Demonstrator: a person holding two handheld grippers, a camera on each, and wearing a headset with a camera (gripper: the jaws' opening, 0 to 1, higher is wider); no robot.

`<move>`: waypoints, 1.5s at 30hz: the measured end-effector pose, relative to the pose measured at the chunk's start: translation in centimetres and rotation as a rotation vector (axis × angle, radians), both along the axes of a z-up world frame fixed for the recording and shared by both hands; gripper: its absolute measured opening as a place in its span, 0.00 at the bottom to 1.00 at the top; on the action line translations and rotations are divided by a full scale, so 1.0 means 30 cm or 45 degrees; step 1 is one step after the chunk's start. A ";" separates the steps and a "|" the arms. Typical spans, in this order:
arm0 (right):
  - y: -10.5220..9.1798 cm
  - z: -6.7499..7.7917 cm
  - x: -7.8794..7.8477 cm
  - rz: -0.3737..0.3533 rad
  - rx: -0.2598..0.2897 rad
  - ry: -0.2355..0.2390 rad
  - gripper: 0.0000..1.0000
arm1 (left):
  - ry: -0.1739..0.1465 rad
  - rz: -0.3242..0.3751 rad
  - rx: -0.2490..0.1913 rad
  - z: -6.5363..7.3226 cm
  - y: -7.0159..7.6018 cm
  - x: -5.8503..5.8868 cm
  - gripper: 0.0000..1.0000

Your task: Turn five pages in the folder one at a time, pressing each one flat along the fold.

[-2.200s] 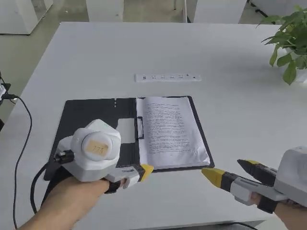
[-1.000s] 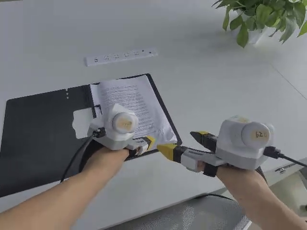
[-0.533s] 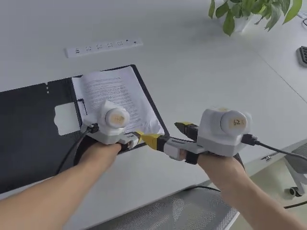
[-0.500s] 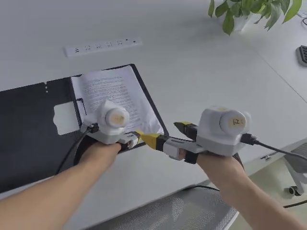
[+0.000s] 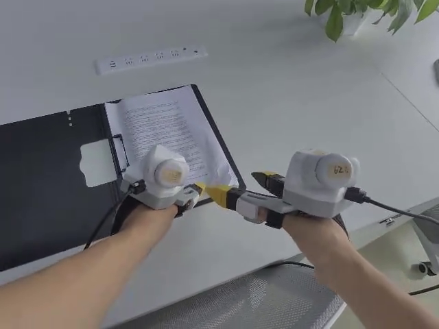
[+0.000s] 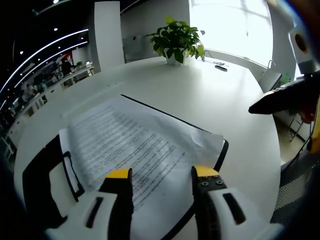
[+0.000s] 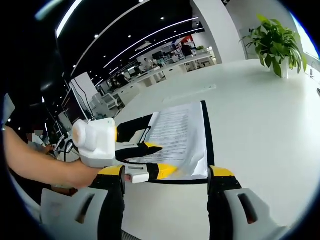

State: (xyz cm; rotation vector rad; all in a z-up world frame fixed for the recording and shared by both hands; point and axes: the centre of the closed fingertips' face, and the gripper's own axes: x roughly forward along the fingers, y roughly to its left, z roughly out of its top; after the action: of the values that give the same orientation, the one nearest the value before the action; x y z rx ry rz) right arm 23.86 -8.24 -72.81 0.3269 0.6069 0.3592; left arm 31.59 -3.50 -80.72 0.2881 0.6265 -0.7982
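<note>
Now: folder (image 5: 41,171) lies open on tabletop (image 5: 295,103), page stack (image 5: 168,133) on its right half. I see left hand-held gripper (image 5: 193,194) jaws parted at stack's near corner; right hand-held gripper (image 5: 239,186) released, just beside.

- Folder (image 5: 41,178): black, opened flat on the white table (image 5: 295,103), spread from 9 o'clock to the centre of the head view.
- Its 9 o'clock half: bare black inside cover, with a white slip (image 5: 98,162) beside the spine.
- Pages (image 5: 168,133): white stack of printed text on the 3 o'clock half, held at the spine by a black clip (image 5: 122,152).
- Top page's 5 o'clock corner (image 5: 226,179): slightly rumpled.
</note>
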 end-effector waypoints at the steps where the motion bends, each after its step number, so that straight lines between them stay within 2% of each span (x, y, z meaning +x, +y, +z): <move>1: 0.000 -0.002 0.000 0.000 -0.001 0.001 0.66 | -0.003 0.001 -0.001 0.001 0.001 0.000 0.45; 5: -0.001 -0.008 0.006 -0.002 0.003 0.001 0.66 | 0.009 -0.001 -0.007 -0.001 0.001 0.004 0.42; 8: -0.001 -0.014 0.010 -0.001 0.002 0.004 0.65 | 0.012 -0.002 -0.002 -0.004 0.003 0.003 0.32; 12: -0.005 -0.027 0.018 -0.004 0.002 0.007 0.63 | 0.008 -0.006 -0.003 -0.008 0.002 0.006 0.31; 16: -0.010 -0.047 0.030 -0.014 0.005 0.015 0.58 | 0.005 -0.007 0.012 -0.009 0.004 0.007 0.14; 21: -0.016 -0.084 0.048 -0.032 0.014 0.046 0.52 | 0.005 -0.012 0.014 -0.009 0.005 0.006 0.14; 26: -0.022 -0.113 0.083 -0.068 0.055 0.078 0.45 | 0.004 -0.005 0.018 -0.008 0.007 0.009 0.10; 35: -0.012 -0.170 0.122 -0.093 0.078 0.141 0.40 | 0.009 0.005 0.016 -0.007 0.008 0.013 0.08; 40: -0.017 -0.190 0.142 -0.138 0.118 0.164 0.30 | 0.009 0.008 0.015 -0.006 0.009 0.014 0.08; 45: -0.028 -0.208 0.150 -0.172 0.123 0.185 0.20 | 0.010 0.010 0.011 -0.006 0.010 0.015 0.07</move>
State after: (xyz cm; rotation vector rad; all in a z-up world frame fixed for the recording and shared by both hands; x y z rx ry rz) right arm 28.37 -9.08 -79.04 0.4870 0.7069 0.2367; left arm 32.04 -3.20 -80.89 0.2903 0.6387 -0.7894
